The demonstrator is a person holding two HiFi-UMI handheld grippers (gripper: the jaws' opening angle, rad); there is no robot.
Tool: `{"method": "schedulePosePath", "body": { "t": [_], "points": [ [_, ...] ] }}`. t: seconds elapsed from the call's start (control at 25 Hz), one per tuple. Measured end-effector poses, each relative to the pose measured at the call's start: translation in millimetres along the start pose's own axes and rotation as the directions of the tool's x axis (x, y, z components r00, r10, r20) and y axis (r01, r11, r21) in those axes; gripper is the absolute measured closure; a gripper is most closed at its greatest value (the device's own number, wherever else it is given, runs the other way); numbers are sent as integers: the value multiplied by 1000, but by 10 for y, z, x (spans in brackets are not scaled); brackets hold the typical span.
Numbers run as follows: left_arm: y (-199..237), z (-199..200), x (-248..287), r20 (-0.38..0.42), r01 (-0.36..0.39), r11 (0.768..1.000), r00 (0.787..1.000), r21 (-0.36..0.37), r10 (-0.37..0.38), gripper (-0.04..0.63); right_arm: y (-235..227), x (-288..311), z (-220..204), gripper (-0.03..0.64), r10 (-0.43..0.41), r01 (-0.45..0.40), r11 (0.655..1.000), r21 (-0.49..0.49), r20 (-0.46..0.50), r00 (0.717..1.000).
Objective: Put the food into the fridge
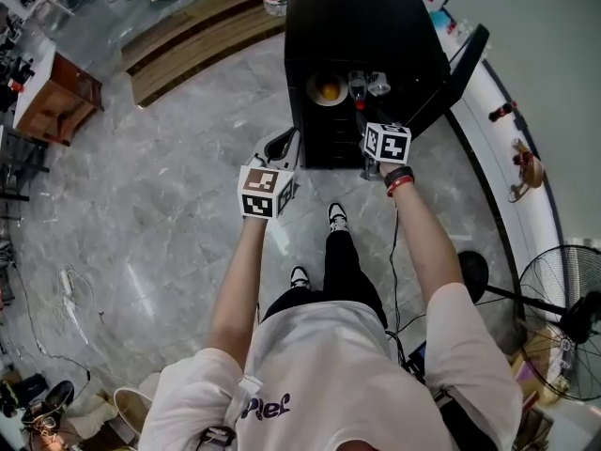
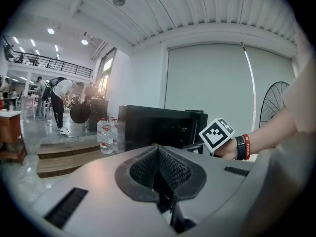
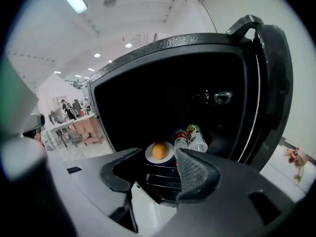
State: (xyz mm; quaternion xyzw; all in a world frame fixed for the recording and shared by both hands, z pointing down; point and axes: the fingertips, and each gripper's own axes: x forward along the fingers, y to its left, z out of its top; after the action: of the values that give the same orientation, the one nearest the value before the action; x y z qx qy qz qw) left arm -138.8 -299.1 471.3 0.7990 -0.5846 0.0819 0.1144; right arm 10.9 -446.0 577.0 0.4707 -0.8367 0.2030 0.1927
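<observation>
A small black fridge (image 1: 362, 26) stands on the floor with its door (image 3: 271, 83) swung open to the right. On a shelf inside lies an orange piece of food (image 3: 158, 150) on a white plate (image 3: 148, 155), with two drink bottles (image 3: 196, 137) beside it. My right gripper (image 3: 158, 154) is just in front of the opening, open, with nothing between its fingers; the head view shows the right gripper (image 1: 374, 120) at the fridge front. My left gripper (image 1: 280, 146) hangs left of the fridge. In its own view the left gripper (image 2: 158, 149) is shut and empty.
Water bottles (image 2: 106, 137) stand by a low wooden step (image 1: 188, 36) left of the fridge. A wooden cabinet (image 1: 52, 97) is at far left, and a standing fan (image 1: 563, 318) and a white ledge (image 1: 512, 186) at right. People stand in the far background.
</observation>
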Motion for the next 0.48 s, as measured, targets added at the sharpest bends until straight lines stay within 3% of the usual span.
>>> {"method": "schedulePosePath", "body": {
  "t": [0.48],
  "points": [
    [-210, -59, -411, -18, -6, 1000, 1000, 16, 6, 577, -41, -776, -150, 416, -15, 15, 1000, 1, 33, 999]
  ]
}}
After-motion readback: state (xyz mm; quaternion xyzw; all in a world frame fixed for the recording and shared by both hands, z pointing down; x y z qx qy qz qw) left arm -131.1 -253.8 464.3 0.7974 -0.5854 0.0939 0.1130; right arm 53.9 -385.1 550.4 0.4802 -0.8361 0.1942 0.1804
